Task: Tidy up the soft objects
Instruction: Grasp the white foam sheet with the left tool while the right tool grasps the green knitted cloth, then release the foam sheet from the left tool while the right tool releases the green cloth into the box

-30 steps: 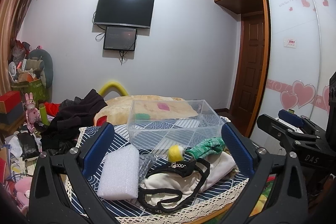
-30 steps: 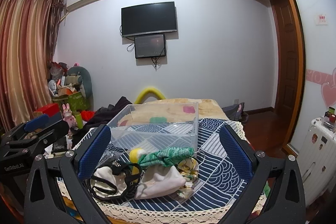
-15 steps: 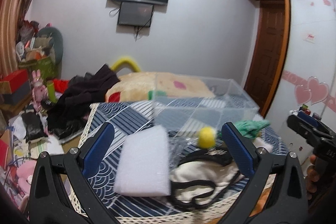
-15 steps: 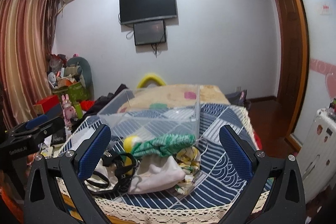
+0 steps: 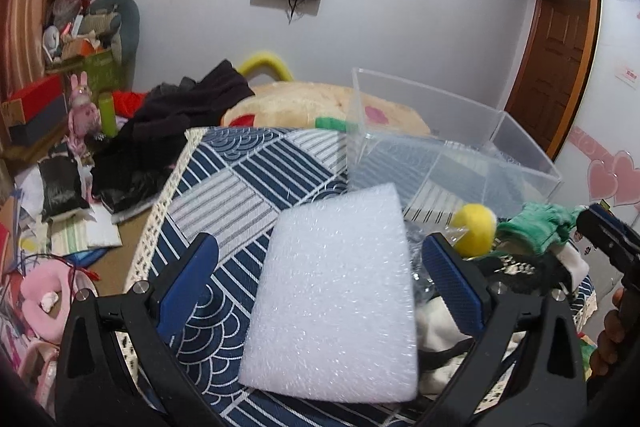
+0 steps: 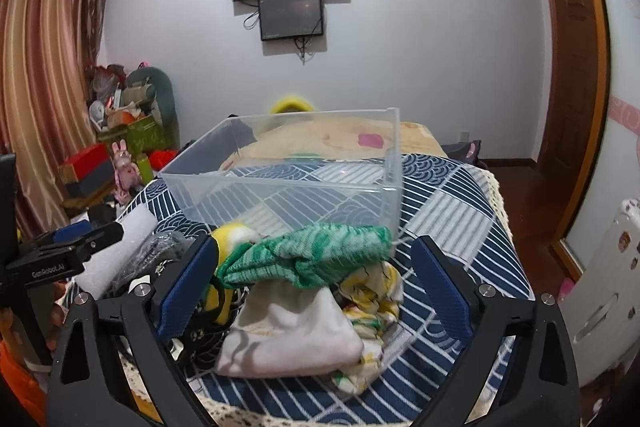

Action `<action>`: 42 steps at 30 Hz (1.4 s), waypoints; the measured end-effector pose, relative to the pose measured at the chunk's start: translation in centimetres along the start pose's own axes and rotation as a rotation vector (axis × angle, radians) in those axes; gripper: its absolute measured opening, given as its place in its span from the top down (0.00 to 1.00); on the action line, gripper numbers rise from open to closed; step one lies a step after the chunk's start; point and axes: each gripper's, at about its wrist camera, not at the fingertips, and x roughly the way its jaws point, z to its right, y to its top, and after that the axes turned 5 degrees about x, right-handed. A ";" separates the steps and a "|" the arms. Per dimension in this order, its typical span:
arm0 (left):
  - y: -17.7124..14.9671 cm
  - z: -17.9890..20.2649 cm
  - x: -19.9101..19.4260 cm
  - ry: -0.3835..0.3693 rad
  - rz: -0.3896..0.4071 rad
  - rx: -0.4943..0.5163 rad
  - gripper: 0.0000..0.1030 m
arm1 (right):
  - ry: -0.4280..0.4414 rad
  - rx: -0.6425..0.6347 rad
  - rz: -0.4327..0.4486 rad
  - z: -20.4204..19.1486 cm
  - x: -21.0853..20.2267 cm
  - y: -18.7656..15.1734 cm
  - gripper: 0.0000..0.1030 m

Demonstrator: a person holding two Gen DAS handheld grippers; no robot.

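A white foam block lies on the blue patterned tablecloth between the open fingers of my left gripper. An empty clear plastic box stands behind it. My right gripper is open around a pile of soft things: a green knitted cloth, a white cloth, a yellow-patterned cloth, a yellow ball and a black strap. Neither gripper touches anything.
The table's lace-trimmed edge drops to a cluttered floor on the left with papers and a pink pillow. Black clothes and a bed lie behind the table. A white suitcase stands at the right.
Both grippers have moved forward and down toward the table. The foam block now fills the gap of the left gripper, and the cloth pile sits between the right fingers.
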 end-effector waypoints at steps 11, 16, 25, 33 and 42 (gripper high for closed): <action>-0.7 0.6 1.7 -0.048 -0.069 0.018 0.19 | -0.019 -0.080 -0.060 -0.9 2.8 -0.3 0.27; -0.7 1.1 0.9 -0.042 -0.043 0.038 0.20 | -0.036 -0.085 -0.078 -0.3 2.9 -0.5 0.57; 0.7 2.4 -2.1 -0.046 0.045 0.083 0.20 | -0.029 -0.062 -0.035 0.5 1.2 0.0 0.80; 2.7 4.2 -4.2 -0.052 0.119 0.130 0.20 | -0.025 -0.059 0.070 0.5 -2.1 1.4 0.83; 6.4 6.0 -4.2 -0.084 0.177 0.145 0.20 | -0.012 -0.042 0.158 0.6 -3.7 3.7 0.83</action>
